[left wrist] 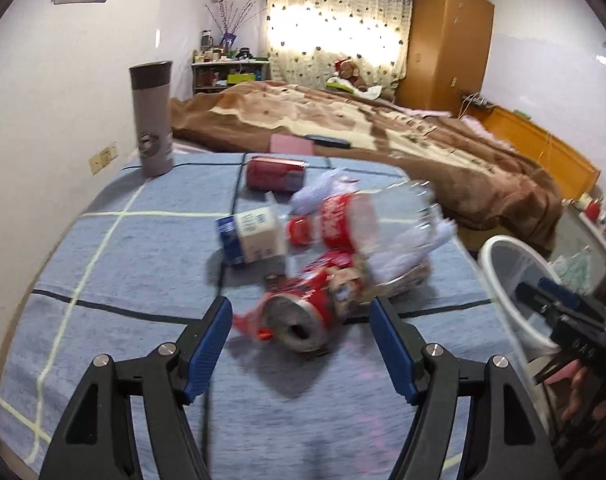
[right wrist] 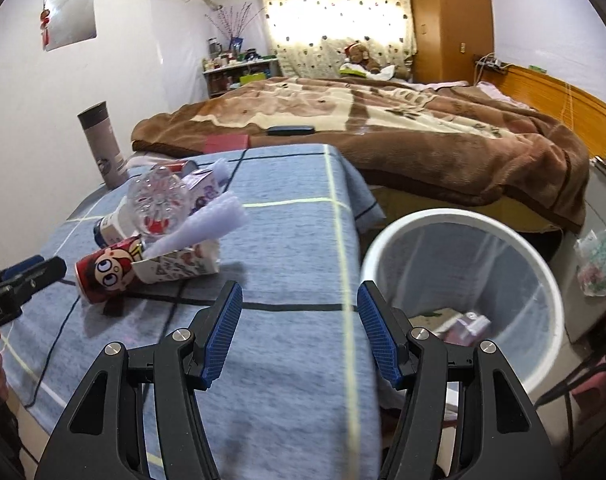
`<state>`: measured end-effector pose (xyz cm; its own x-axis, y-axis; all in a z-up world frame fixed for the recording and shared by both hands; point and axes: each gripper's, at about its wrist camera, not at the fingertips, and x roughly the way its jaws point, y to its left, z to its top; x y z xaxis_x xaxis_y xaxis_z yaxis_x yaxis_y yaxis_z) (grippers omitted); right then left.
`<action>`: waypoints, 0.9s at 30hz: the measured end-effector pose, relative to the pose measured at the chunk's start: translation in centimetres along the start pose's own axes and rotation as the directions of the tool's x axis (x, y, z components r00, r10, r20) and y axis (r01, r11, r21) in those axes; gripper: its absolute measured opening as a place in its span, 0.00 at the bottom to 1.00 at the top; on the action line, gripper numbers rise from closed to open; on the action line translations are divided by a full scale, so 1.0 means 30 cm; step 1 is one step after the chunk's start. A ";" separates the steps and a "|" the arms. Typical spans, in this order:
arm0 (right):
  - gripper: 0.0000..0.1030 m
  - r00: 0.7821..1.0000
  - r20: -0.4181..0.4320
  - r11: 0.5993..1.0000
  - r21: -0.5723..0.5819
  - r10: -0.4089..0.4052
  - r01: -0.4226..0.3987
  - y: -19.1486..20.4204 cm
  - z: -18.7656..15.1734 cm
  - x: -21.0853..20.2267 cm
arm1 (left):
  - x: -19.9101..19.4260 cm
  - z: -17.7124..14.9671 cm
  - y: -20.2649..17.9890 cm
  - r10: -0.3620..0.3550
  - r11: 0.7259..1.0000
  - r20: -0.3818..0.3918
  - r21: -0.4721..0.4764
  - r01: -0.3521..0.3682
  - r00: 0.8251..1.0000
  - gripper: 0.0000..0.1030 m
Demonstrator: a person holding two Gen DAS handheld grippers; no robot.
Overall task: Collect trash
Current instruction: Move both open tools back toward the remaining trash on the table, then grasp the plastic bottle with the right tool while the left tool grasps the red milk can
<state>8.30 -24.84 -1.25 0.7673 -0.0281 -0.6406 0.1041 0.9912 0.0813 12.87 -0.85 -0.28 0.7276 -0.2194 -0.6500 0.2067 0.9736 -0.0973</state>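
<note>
A heap of trash lies on the blue cloth-covered table (left wrist: pixel 123 248). Nearest me is a red can (left wrist: pixel 303 312) on its side, its open end between the tips of my open left gripper (left wrist: pixel 299 302); the pads do not touch it. Behind it lie a clear bottle with a red label (left wrist: pixel 355 224), a blue and white carton (left wrist: pixel 251 236), white tissue (left wrist: pixel 323 192) and a second red can (left wrist: pixel 275 174). My right gripper (right wrist: pixel 299 304) stands open and empty over the table's right edge, next to the white bin (right wrist: pixel 463 220). The cartoon-faced can (right wrist: pixel 107 272) is at its left.
A tall grey flask (left wrist: pixel 153 120) stands upright at the table's far left corner. The bin holds a pink box (right wrist: pixel 467 326) and sits below the table's right side. A bed with a brown blanket (right wrist: pixel 423 128) lies beyond the table.
</note>
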 end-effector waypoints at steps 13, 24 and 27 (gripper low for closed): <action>0.60 0.996 0.016 0.991 -0.093 0.093 -0.091 0.147 0.083 0.040 | 0.110 0.044 0.011 -0.076 0.994 -0.061 0.080 0.081 0.995 0.72; 0.60 0.968 0.015 0.937 -0.257 0.250 -0.237 0.315 0.253 0.108 | 0.207 0.079 -0.001 -0.125 0.988 -0.129 0.079 0.136 0.984 0.72; 0.60 0.962 -0.014 0.924 -0.276 0.272 -0.265 0.332 0.274 0.144 | 0.219 0.074 -0.005 -0.135 0.985 -0.138 0.089 0.148 0.981 0.72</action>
<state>17.87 -16.14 3.08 0.7578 0.2445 -0.6050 -0.2818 0.9589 0.0345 19.07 -2.58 -2.86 0.5957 -0.3378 -0.7287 0.3694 0.9209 -0.1249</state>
